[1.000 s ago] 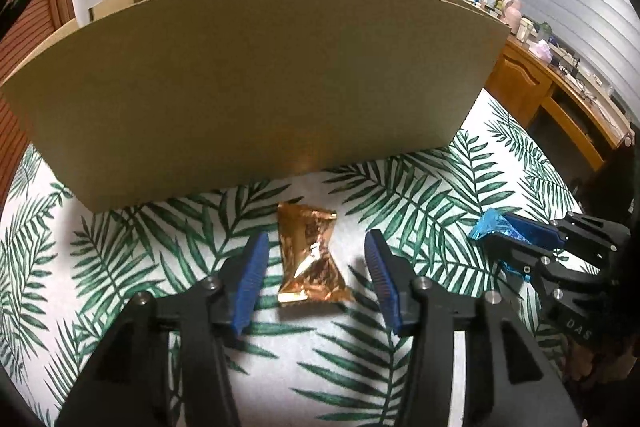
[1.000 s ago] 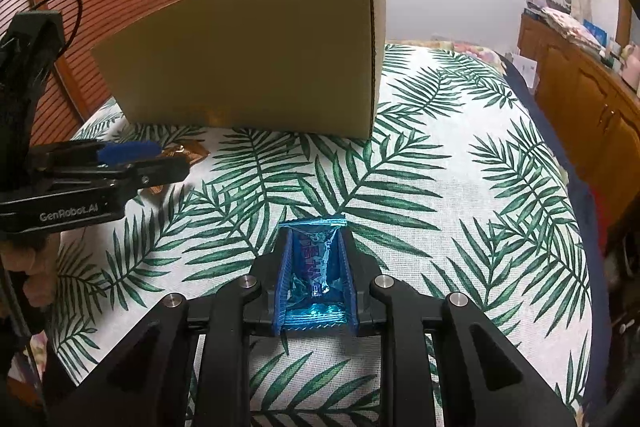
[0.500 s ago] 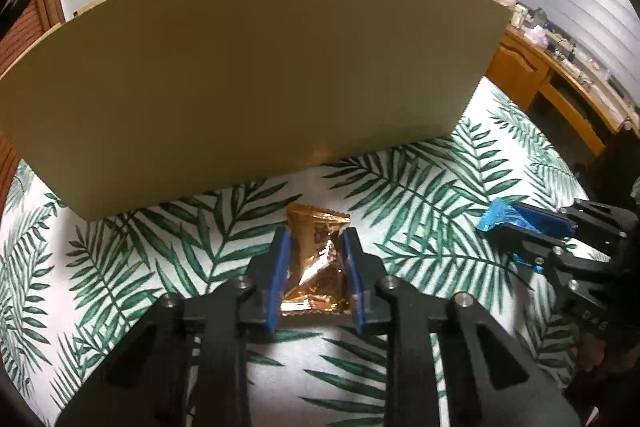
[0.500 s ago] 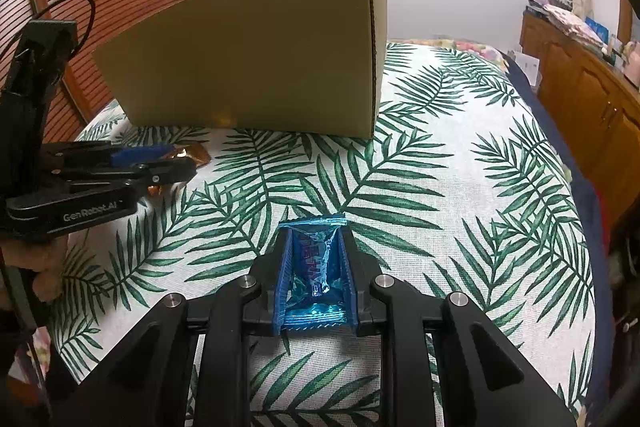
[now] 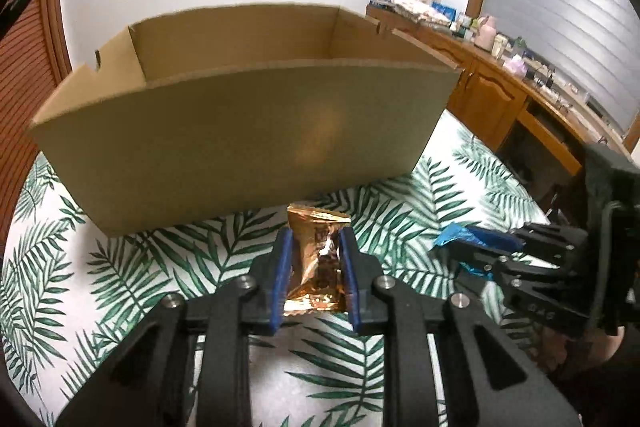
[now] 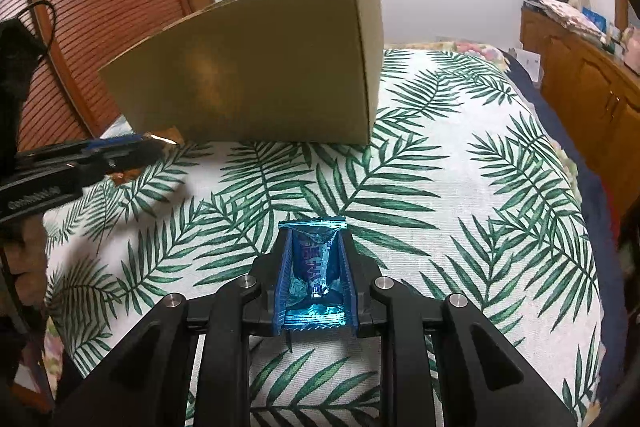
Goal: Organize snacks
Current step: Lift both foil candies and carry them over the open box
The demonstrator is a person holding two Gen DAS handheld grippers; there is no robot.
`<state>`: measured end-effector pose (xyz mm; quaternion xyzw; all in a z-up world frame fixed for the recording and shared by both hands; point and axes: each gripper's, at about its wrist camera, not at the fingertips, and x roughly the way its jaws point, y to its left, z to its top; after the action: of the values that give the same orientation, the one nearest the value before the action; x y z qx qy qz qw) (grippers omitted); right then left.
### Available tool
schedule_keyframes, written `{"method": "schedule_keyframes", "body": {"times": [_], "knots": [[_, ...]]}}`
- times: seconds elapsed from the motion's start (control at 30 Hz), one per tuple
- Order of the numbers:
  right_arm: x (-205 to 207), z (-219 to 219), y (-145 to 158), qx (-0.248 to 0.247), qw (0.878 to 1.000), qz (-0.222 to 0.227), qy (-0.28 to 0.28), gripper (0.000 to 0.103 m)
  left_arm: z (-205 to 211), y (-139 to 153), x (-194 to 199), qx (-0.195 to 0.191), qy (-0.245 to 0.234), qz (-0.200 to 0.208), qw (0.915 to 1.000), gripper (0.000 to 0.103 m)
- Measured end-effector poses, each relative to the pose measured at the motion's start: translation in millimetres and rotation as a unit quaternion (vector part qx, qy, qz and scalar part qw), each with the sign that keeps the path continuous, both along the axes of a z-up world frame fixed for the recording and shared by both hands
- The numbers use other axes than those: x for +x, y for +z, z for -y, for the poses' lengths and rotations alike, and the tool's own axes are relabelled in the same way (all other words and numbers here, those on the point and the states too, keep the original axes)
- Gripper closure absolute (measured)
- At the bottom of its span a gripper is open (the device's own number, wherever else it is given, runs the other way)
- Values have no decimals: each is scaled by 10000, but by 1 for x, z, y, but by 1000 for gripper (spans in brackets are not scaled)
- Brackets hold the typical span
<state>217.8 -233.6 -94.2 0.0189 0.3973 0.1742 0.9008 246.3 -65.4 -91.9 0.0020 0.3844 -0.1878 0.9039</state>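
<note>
The left gripper (image 5: 315,247) clamps a gold snack packet (image 5: 316,267), the open cardboard box (image 5: 248,123) just beyond its fingertips. The right gripper (image 6: 315,259) pinches a blue snack packet (image 6: 314,267); its print is unreadable. "GenRobot.AI" lettering on the left gripper is blurred.

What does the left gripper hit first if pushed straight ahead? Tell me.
Probably the near wall of the cardboard box. The left gripper, shut on the gold snack packet, points at it; depth is uncertain.

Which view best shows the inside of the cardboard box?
The left wrist view: it looks over the cardboard box rim onto its inner walls. The right wrist view shows only its outer front and side faces.
</note>
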Motion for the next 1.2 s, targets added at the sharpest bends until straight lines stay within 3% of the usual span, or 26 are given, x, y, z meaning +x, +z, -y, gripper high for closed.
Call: {"method": "schedule_keyframes", "body": {"times": [0.3,0.77,0.97,1.2], "knots": [[-7,-7,20,-403,9988,262,-35,82,-10,43,-10,-183,-125,415,9989,82],[-11,-40,121,-480,9921,1147,142,82,-34,110,4,-208,-201,1071,9938,82],[-1,-56,143,-471,9898,1328,222,82,-47,120,24,-175,-153,1108,9936,82],[18,-78,151,-544,9880,1393,379,82,-63,111,56,-211,-24,978,9950,82]]}}
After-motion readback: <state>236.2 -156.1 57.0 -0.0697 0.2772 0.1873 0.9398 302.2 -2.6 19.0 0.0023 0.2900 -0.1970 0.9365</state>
